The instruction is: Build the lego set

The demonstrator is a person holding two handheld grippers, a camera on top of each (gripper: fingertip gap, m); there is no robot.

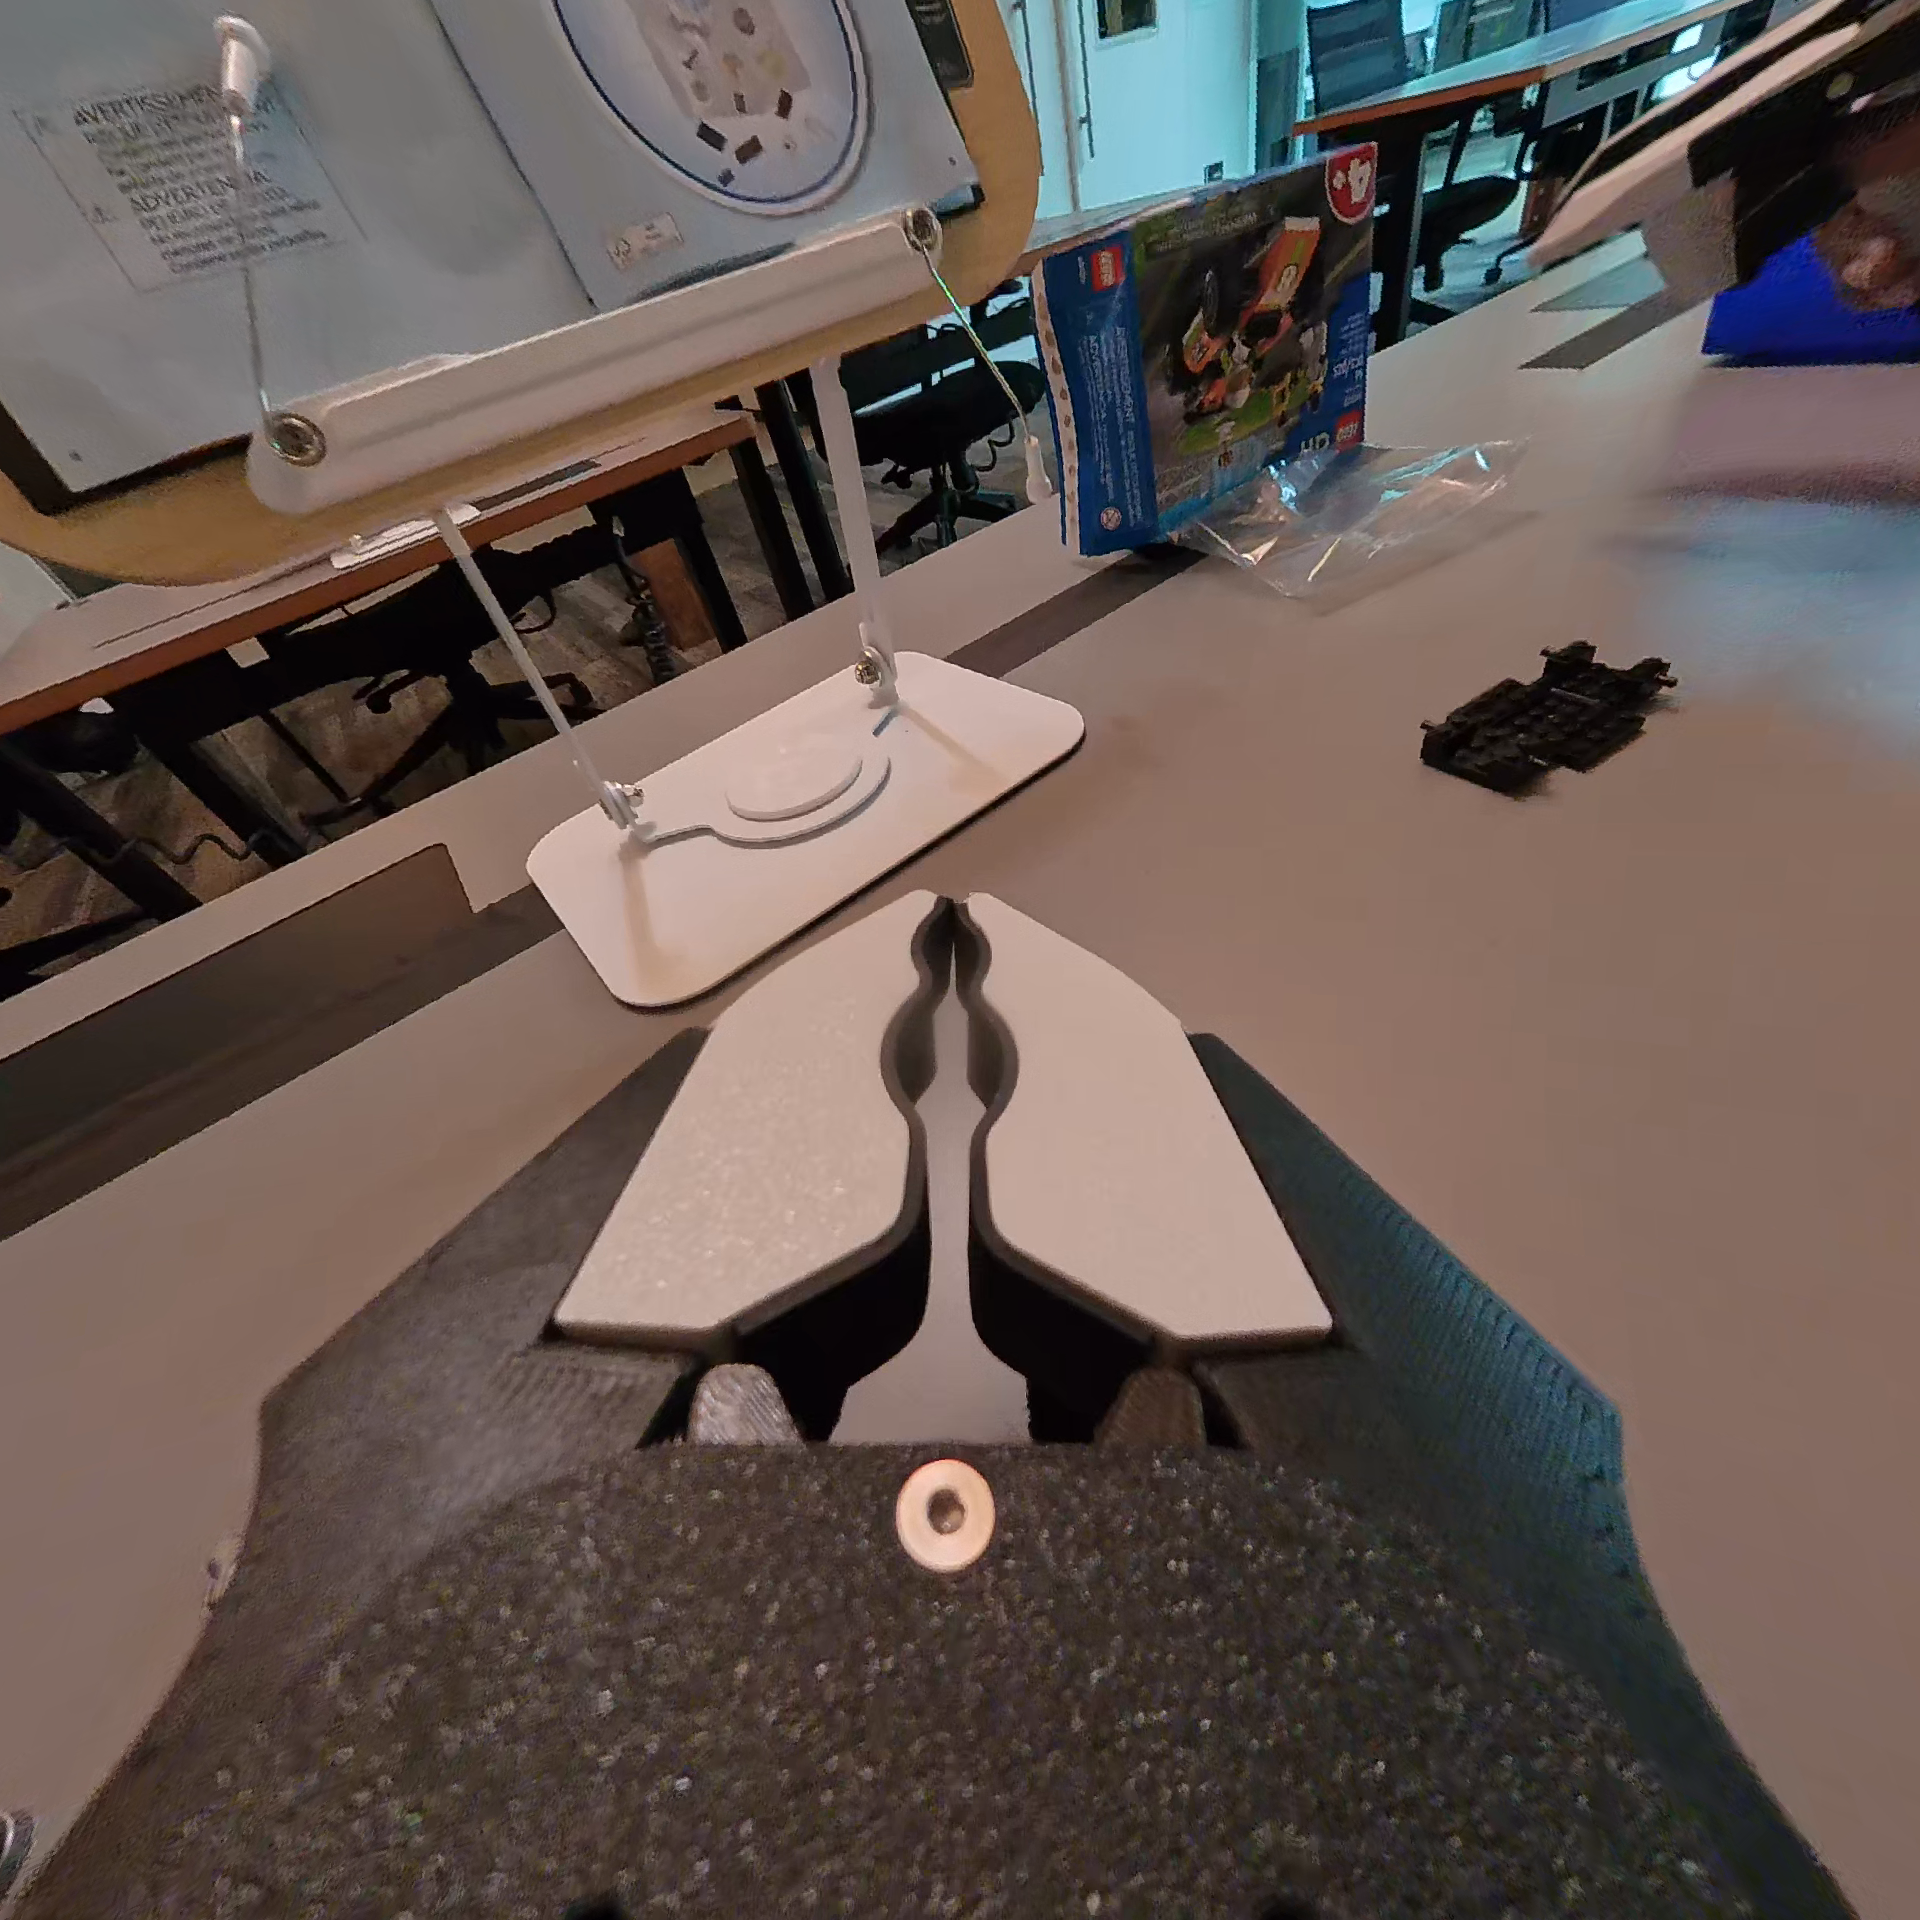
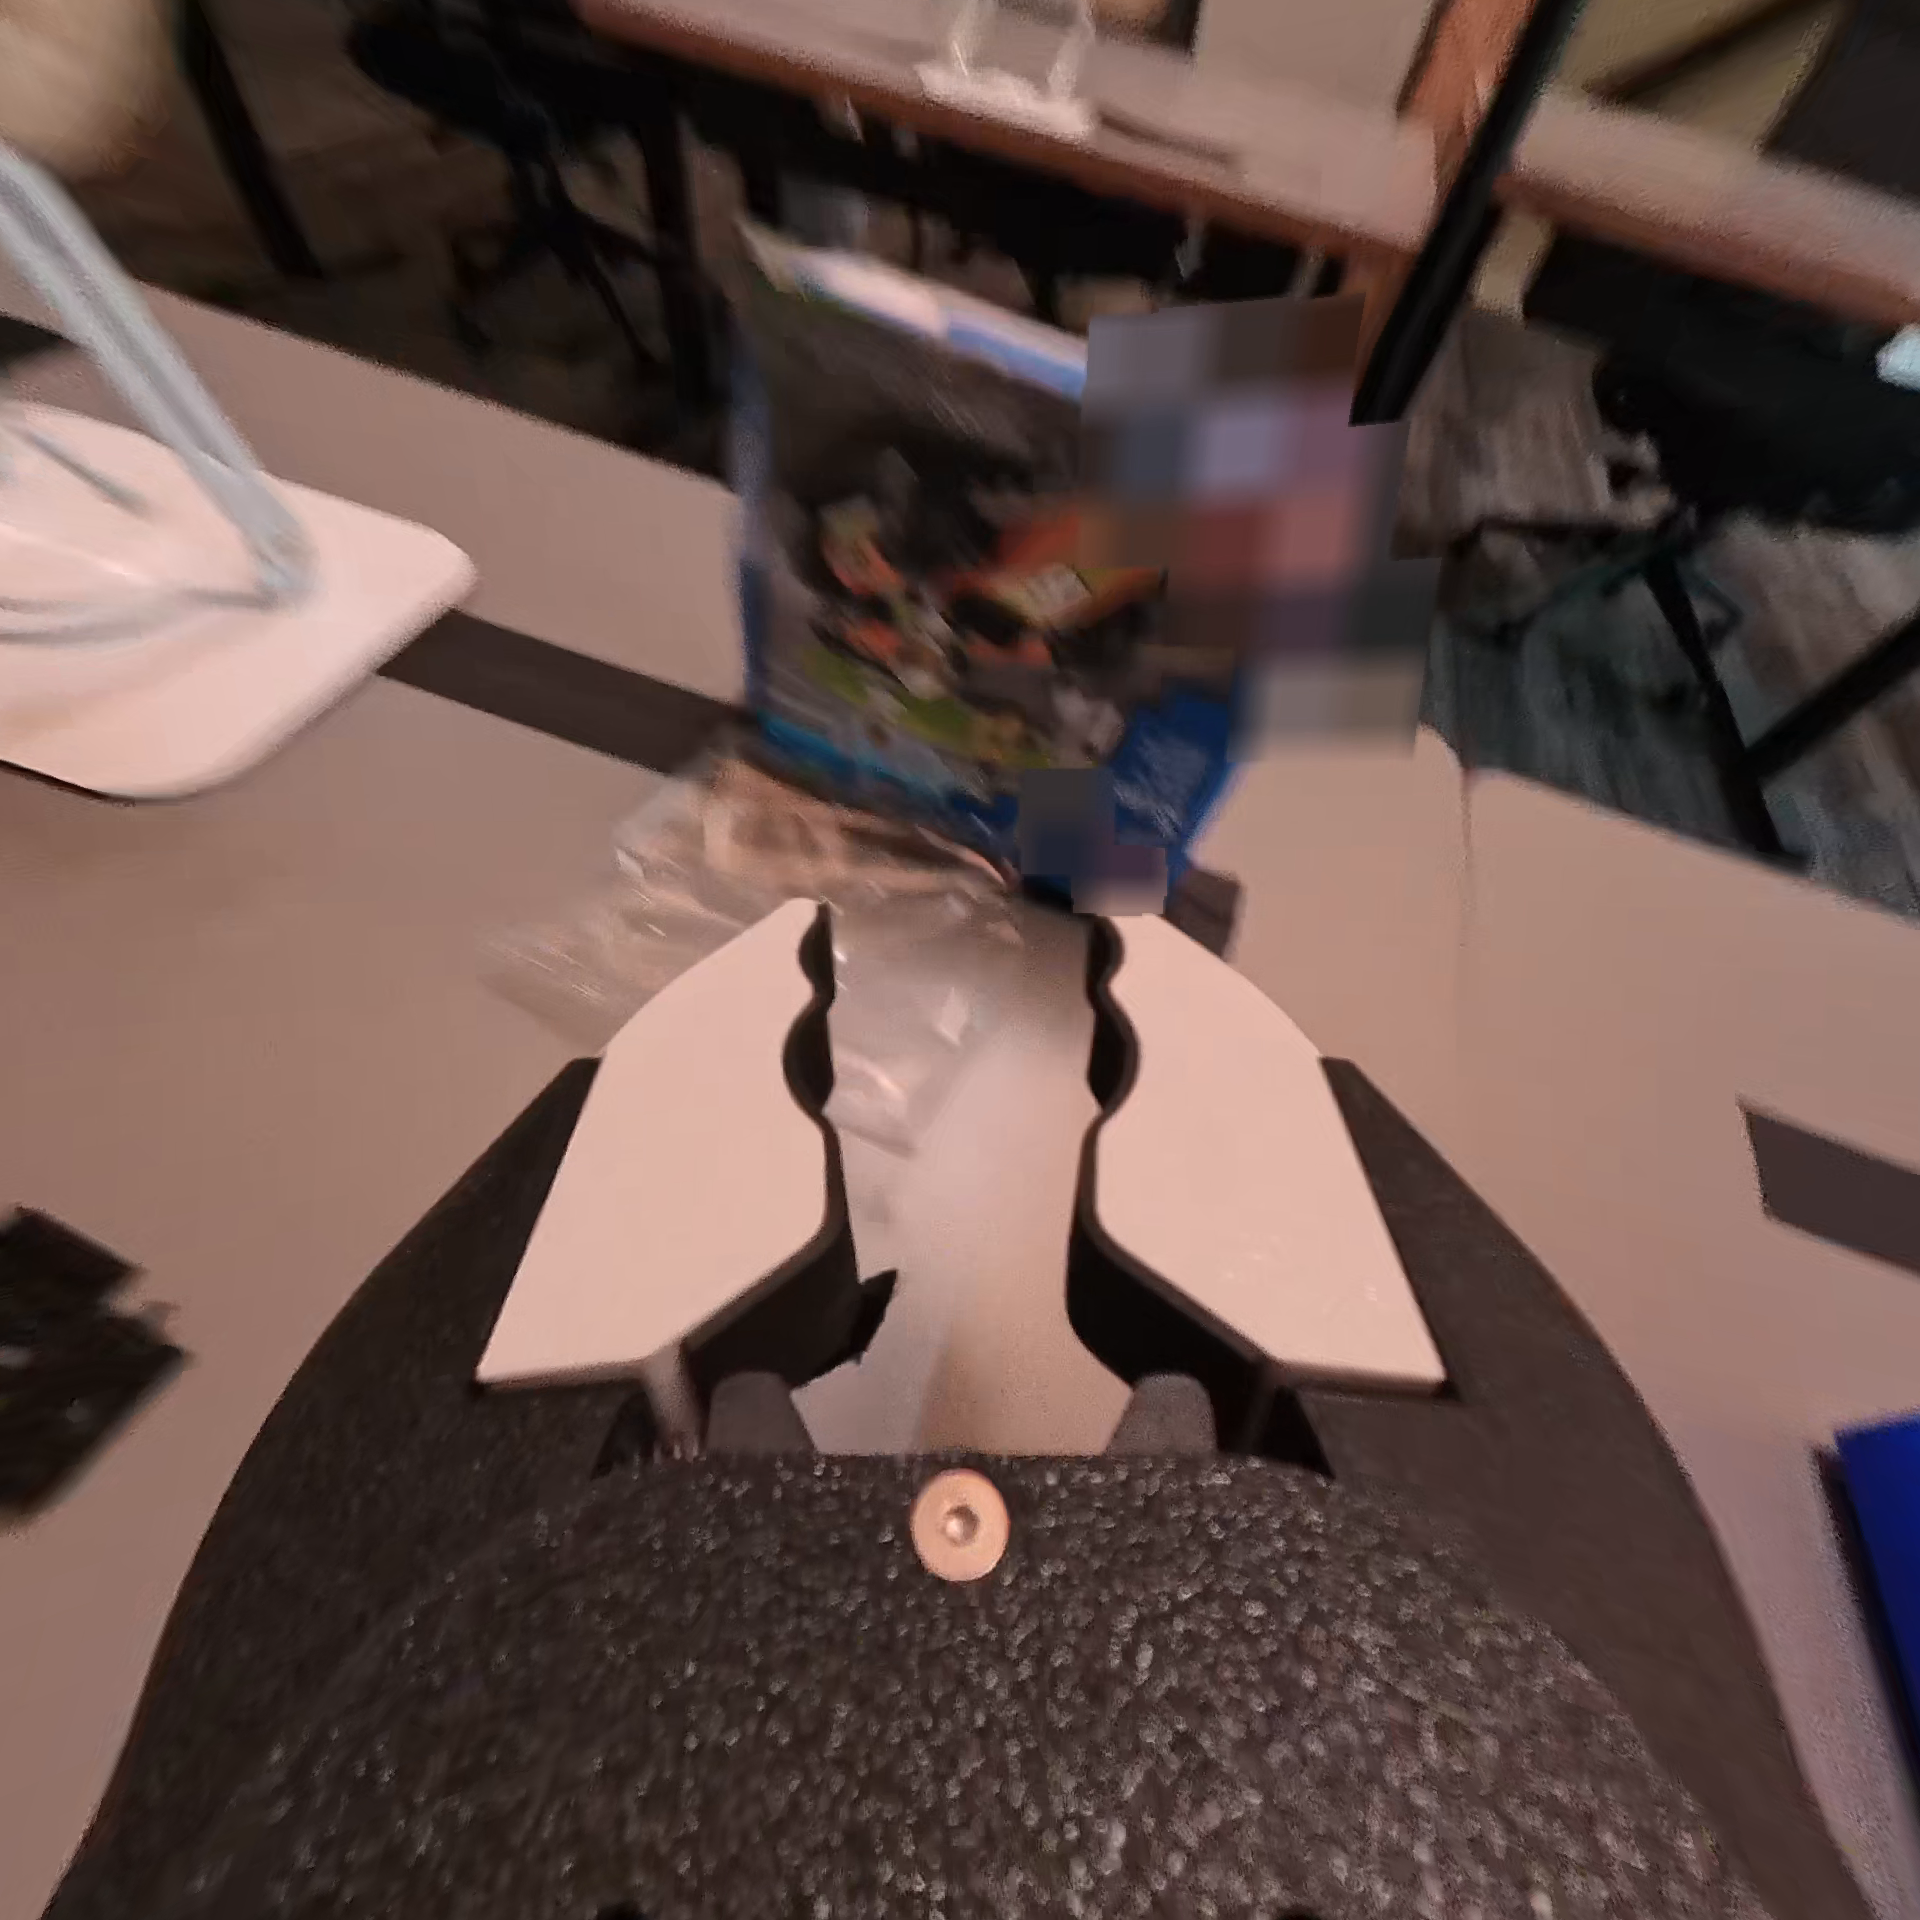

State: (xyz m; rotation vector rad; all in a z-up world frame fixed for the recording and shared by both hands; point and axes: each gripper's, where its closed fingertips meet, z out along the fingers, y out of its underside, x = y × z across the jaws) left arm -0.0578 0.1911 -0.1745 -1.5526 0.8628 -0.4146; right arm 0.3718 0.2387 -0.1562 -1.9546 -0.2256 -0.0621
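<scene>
Grey laminate tabletop carries everything in sight. In the left wrist view, the left hand-held gripper fills the lower centre of the frame, its two white-faced fingers pressed together at the tips with nothing between them. It points at the white flat base plate of a book stand, which lies just beyond the fingertips in the middle of the frame; thin white rods rise from it to a tilted wooden board holding an open instruction booklet at the upper left. The black studded lego chassis piece lies flat on the tabletop at the right of that frame, well apart from the left hand-held gripper and untouched. Further back, at the upper right centre, a blue lego box with an orange vehicle printed on it stands upright, with a crumpled clear plastic bag just beside its foot.

The right wrist view is blurred. The right hand-held gripper has its fingers spread apart and grips nothing; the clear bag lies just past and between the fingertips, and the box stands beyond it in the centre. The black lego piece sits at the left edge, off to the side of the fingers.
</scene>
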